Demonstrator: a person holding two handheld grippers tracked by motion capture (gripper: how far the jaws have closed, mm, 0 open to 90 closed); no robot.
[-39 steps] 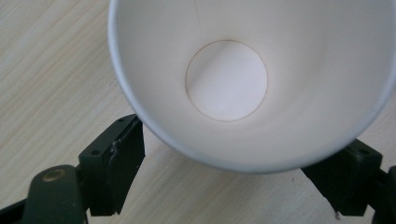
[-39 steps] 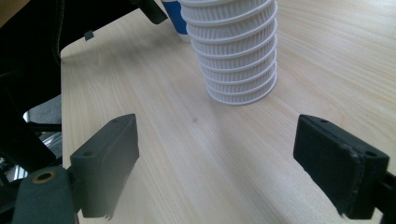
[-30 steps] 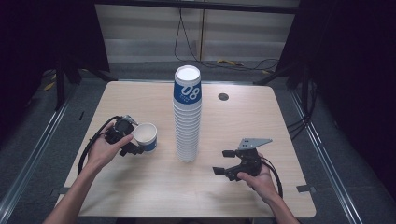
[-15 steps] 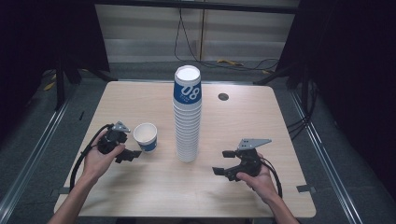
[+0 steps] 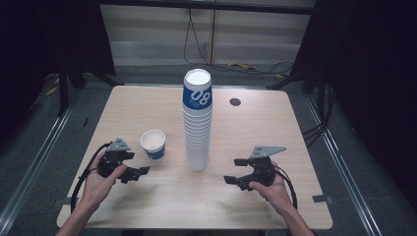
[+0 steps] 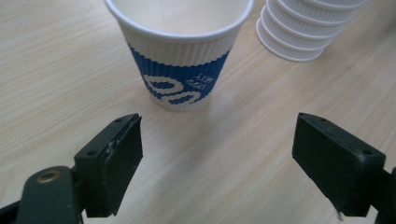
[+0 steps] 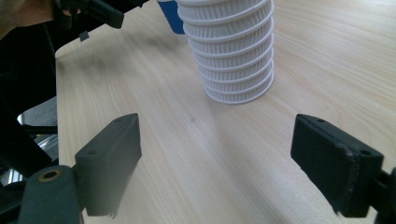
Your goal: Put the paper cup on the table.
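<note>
I am holding my left gripper (image 5: pixel 140 173) wide open and empty. The single cup (image 5: pixel 153 143) is standing upright just ahead of it. Farther right, the tall stack (image 5: pixel 197 123) is waiting nearer my right gripper (image 5: pixel 235 171), whose empty jaws have just been closing a little.

Ribbed paper on the single cup (image 6: pixel 180 60), blue-printed band, smooth white rim. The cup stack (image 7: pixel 233 51) shows the same corrugated white paper. Table (image 5: pixel 147 206) is pale wood-grain laminate, matt. Left claw (image 6: pixel 219 163) is matt black plastic.
</note>
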